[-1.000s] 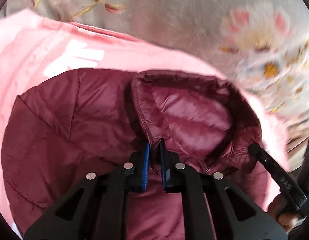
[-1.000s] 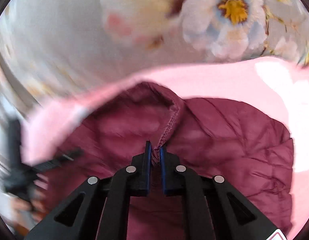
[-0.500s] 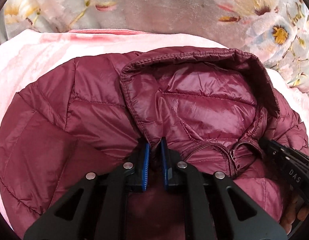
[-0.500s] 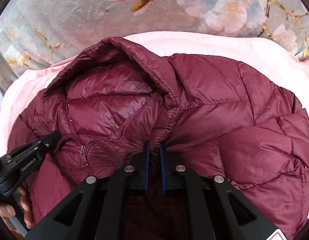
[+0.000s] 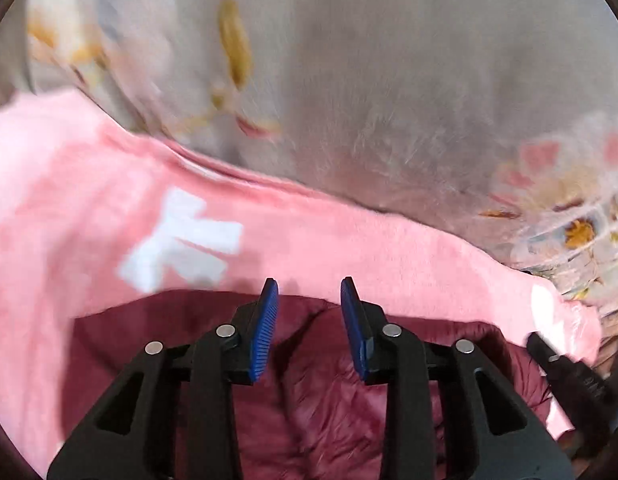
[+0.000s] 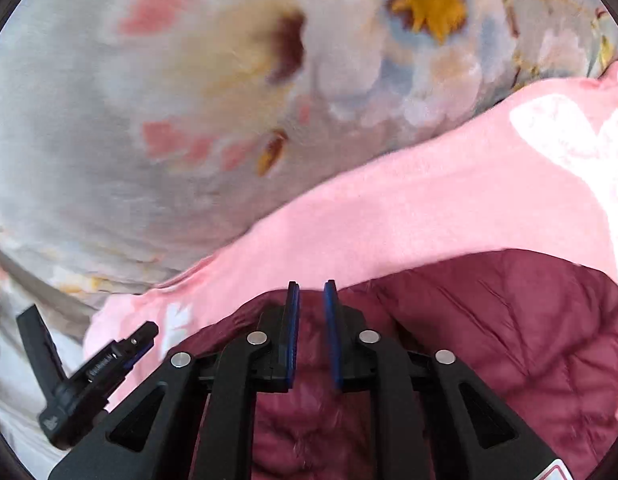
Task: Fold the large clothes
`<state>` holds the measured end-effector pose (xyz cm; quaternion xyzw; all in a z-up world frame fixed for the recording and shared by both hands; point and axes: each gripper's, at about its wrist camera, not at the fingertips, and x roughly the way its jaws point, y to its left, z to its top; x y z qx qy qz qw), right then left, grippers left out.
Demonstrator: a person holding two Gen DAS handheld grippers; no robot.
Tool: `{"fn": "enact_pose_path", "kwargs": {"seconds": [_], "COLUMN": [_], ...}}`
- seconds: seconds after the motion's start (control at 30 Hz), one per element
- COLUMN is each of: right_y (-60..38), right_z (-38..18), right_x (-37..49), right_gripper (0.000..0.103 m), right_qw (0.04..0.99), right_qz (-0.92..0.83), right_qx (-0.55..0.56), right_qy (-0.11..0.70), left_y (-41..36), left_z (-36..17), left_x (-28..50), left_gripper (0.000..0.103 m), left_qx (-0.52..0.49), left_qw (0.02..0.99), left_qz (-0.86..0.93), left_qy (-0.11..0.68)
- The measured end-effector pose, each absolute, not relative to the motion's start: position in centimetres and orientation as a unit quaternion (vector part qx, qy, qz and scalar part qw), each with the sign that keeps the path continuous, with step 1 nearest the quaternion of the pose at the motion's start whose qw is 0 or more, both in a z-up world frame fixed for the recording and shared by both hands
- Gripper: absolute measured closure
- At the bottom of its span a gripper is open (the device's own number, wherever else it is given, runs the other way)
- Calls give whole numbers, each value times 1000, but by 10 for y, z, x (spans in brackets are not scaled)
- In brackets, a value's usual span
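Observation:
A maroon quilted puffer jacket [image 5: 333, 400] lies on top of a pink garment [image 5: 309, 240] with white lettering. My left gripper [image 5: 309, 300] is open and empty just above the jacket's top edge. My right gripper [image 6: 309, 300] is open with a narrower gap, also empty, over the same jacket [image 6: 509, 320], which rests on the pink garment [image 6: 389, 216]. The right gripper's tip shows at the lower right of the left wrist view [image 5: 565, 368]. The left gripper shows at the lower left of the right wrist view [image 6: 101, 372]. Both views are motion blurred.
A grey floral bedspread [image 5: 389, 80] lies beyond the pink garment and fills the upper part of both views [image 6: 189, 120].
Both grippers were shut on the jacket's collar edge; now both have opened, let it go and pulled back and up. The jacket lies lower in both views.

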<state>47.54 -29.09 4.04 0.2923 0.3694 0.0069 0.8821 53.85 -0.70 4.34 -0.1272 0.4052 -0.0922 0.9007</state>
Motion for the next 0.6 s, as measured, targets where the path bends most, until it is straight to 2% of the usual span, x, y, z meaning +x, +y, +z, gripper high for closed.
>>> {"fn": "enact_pose_path", "kwargs": {"seconds": [0.1, 0.2, 0.23, 0.27, 0.6], "right_y": [-278, -276, -279, -281, -279], "right_z": [25, 17, 10, 5, -15], "right_x": [480, 466, 463, 459, 452], "right_gripper": [97, 97, 98, 103, 103], "right_qw": [882, 892, 891, 891, 904], "right_qz": [25, 13, 9, 7, 1], "right_qx": [219, 161, 152, 148, 126], "right_qy": [417, 422, 428, 428, 408], "left_y": [-17, -21, -22, -23, -42], "left_z": [17, 0, -5, -9, -33], "left_x": [551, 538, 534, 531, 507], "left_gripper": [73, 72, 72, 72, 72], "left_qx": [-122, -65, -49, -40, 28], "left_qw": [874, 878, 879, 879, 905], "left_qz": [-115, -116, -115, -115, -91], "left_qy": [456, 460, 460, 460, 414]}}
